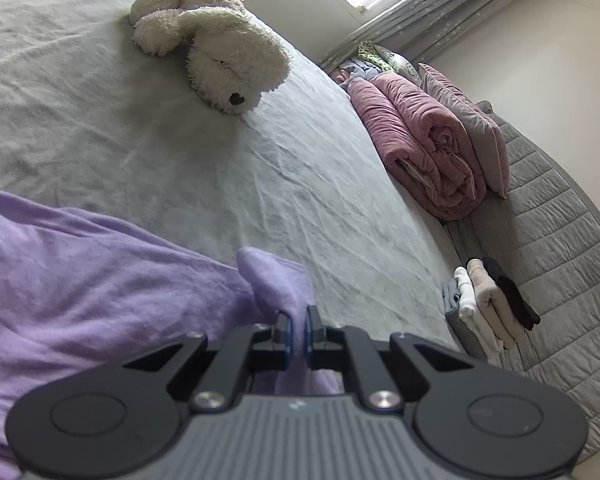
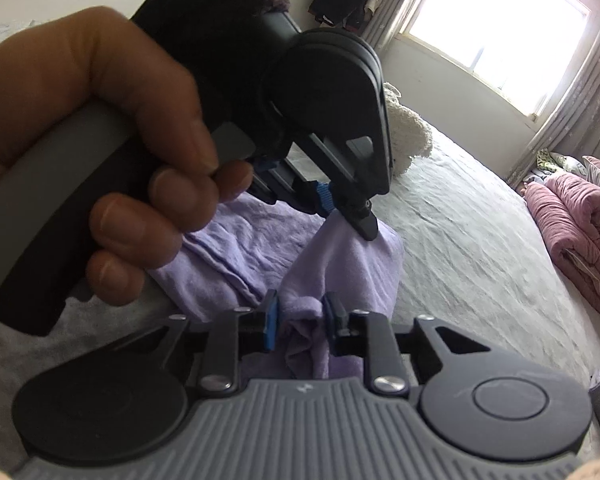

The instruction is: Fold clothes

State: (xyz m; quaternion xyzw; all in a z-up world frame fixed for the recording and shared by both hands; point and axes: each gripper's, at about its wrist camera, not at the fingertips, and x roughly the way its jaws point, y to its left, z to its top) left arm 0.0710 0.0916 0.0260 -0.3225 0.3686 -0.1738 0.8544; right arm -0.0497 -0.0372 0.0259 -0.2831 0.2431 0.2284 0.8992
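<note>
Both tools pinch the lilac garment (image 1: pixel 100 280) low in frame over the bed (image 1: pixel 180 140) — left tool (image 1: pixel 298 334) on a thin fold, right tool (image 2: pixel 300 326) on bunched cloth — likely to carry one edge across.

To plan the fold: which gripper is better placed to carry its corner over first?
Probably the left gripper: it pinches a thin corner of the purple cloth neatly. The right gripper holds a bunched wad.

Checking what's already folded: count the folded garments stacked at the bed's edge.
4 that I can tell apart, stacked in one pile on the grey quilted mat beside the bed: grey, white, cream and black. More may be hidden underneath.
</note>
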